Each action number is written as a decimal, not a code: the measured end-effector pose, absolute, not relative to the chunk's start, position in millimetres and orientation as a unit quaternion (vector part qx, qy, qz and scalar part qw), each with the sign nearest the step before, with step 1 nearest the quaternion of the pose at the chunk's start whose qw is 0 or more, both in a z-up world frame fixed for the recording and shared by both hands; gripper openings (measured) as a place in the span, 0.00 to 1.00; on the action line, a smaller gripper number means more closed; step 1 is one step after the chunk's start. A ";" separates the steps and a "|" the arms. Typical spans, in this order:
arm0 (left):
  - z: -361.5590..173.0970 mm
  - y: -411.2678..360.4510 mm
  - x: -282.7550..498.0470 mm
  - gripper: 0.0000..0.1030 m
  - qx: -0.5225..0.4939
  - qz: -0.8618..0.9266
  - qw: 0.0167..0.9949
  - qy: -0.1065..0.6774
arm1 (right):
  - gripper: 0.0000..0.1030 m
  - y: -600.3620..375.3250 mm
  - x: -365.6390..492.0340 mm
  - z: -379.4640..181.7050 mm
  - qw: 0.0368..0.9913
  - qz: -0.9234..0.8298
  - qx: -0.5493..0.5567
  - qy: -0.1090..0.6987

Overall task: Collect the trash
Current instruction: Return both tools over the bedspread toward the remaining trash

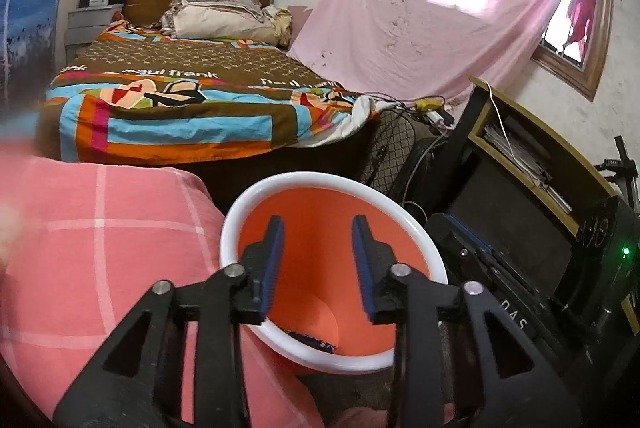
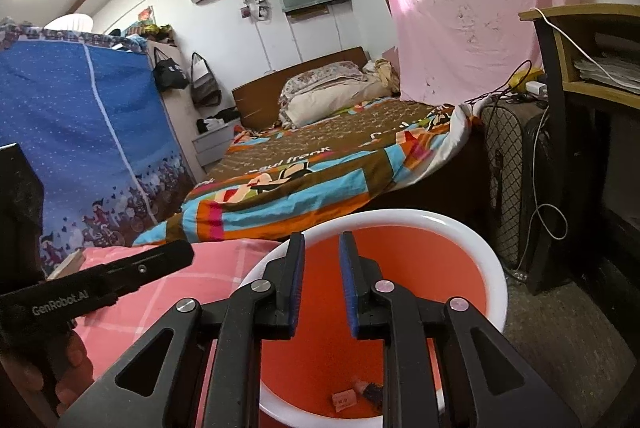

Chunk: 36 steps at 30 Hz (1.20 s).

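Note:
An orange trash bin with a white rim (image 1: 308, 184) stands on the floor beside a pink checked cover. My left gripper (image 1: 319, 224) is open and empty above the bin's mouth. A dark scrap (image 1: 314, 342) lies at the bin's bottom. In the right wrist view the same bin (image 2: 460, 228) is below my right gripper (image 2: 321, 242), which is open and empty over it. Small scraps of trash (image 2: 345, 399) lie on the bin's floor. The left gripper's black body (image 2: 100, 282) shows at the left.
A pink checked cover (image 1: 100, 248) lies left of the bin. A bed with a colourful blanket (image 1: 192, 100) is behind. A desk with papers (image 1: 532, 148), a black case (image 1: 500, 268) and a fan (image 2: 508, 180) stand to the right. A blue wardrobe (image 2: 80, 132) stands at left.

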<state>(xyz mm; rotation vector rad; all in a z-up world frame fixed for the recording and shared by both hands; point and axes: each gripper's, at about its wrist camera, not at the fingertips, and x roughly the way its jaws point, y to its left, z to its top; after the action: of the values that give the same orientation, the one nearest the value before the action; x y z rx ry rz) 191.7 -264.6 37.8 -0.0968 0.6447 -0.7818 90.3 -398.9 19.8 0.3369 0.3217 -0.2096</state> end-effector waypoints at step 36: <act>68.1 -12.2 158.4 1.00 -0.073 -0.076 0.990 0.092 | 1.00 -243.0 122.0 65.3 0.996 0.025 0.077 -0.035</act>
<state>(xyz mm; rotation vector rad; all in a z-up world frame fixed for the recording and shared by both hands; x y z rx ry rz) 158.4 -12.2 68.1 -0.1459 0.1836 -0.1516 122.0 -243.0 65.3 0.1535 -0.0695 0.0504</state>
